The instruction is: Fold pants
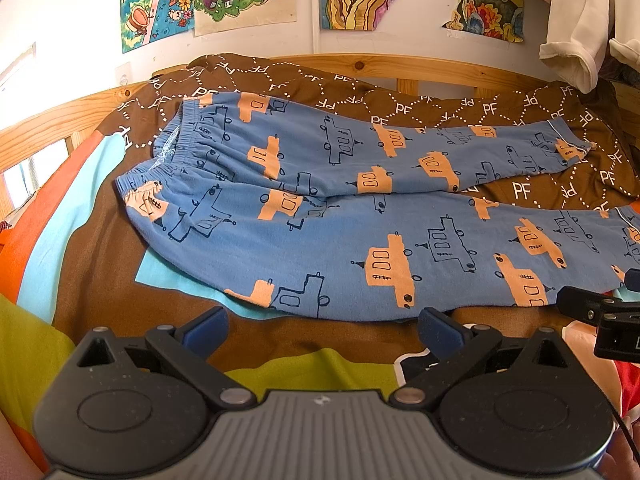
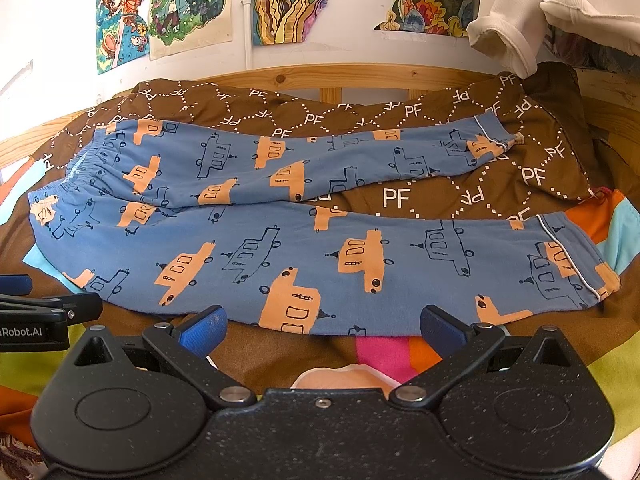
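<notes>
Right wrist view: blue fleece pants with orange cars (image 2: 304,240) lie flat; both grippers, left (image 1: 322,330) and right (image 2: 322,330), gape empty — pinch the near leg's edge evenly.

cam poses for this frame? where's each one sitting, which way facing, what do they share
Left wrist: on the left gripper, jaws open, low at the bed's near edge, facing the pants toward their waistband end and the wall; right gripper shows at right.
Right wrist: on the right gripper, jaws open, same heading, toward the cuff end; left gripper shows at left.
Shared: pants, brown blanket, wall drawings.
</notes>
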A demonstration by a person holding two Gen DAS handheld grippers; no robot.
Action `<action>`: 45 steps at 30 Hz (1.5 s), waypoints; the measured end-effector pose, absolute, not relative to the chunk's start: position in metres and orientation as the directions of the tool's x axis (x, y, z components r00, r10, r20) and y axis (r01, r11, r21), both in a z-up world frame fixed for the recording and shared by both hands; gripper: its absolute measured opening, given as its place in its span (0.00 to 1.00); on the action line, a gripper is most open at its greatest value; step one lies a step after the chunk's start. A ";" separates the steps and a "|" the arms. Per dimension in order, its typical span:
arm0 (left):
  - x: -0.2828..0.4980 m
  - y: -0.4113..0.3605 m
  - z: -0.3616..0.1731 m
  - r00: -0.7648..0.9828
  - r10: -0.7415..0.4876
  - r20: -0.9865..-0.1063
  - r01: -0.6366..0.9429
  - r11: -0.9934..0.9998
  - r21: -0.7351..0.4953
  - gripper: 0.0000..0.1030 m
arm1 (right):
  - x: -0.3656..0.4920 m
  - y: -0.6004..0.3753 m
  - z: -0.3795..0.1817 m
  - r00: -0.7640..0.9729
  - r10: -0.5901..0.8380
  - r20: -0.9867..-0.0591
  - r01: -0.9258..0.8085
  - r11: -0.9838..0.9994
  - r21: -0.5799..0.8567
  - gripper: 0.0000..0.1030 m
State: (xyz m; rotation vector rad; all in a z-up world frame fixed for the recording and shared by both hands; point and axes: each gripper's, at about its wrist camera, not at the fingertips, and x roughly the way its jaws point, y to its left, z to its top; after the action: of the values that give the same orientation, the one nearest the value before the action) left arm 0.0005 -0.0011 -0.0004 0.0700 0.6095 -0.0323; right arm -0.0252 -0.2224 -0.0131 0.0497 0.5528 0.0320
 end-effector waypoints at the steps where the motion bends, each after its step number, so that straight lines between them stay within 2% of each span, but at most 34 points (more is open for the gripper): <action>1: 0.001 -0.001 0.000 0.819 -0.010 -0.573 0.051 0.997 0.056 1.00 | -0.025 -0.222 -0.013 0.850 0.044 -0.524 -0.017 0.998 0.056 0.99; 14: 0.001 -0.001 0.000 0.819 -0.011 -0.574 0.051 0.997 0.054 1.00 | -0.025 -0.223 -0.013 0.851 0.044 -0.523 -0.019 0.998 0.053 0.99; 21: 0.020 -0.002 0.004 0.833 -0.019 -0.553 0.054 0.997 0.047 1.00 | -0.012 -0.224 -0.003 0.864 0.048 -0.502 -0.063 0.998 -0.012 0.99; 27: 0.066 -0.003 0.033 0.884 0.001 -0.468 0.062 0.991 0.119 1.00 | 0.032 -0.231 0.025 0.863 0.155 -0.480 -0.206 0.977 -0.055 0.99; 31: 0.108 0.007 0.052 0.875 0.030 -0.484 0.044 0.989 0.141 1.00 | 0.069 -0.233 0.042 0.838 0.239 -0.491 -0.320 0.943 -0.086 0.99; 36: 0.160 0.029 0.085 0.860 -0.032 -0.510 0.126 0.980 0.152 1.00 | 0.132 -0.241 0.064 0.736 0.375 -0.564 -0.500 0.863 -0.079 0.99; 39: 0.191 0.045 0.104 0.853 -0.049 -0.520 0.139 0.981 0.135 1.00 | 0.169 -0.248 0.070 0.597 0.481 -0.643 -0.617 0.787 0.015 0.99; 42: 0.224 0.058 0.117 0.845 -0.074 -0.530 0.198 0.963 0.182 1.00 | 0.202 -0.248 0.078 0.435 0.473 -0.766 -0.652 0.752 0.094 0.99; 45: 0.253 0.057 0.118 0.826 -0.075 -0.559 0.278 0.916 0.288 1.00 | 0.233 -0.239 0.096 0.343 0.431 -0.835 -0.691 0.718 0.087 0.99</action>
State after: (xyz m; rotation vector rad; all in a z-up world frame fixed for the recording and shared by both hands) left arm 0.2531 0.0575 0.1184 0.3708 0.5713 -0.1926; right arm 0.2330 -0.2395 0.0962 -0.3052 0.9752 0.7440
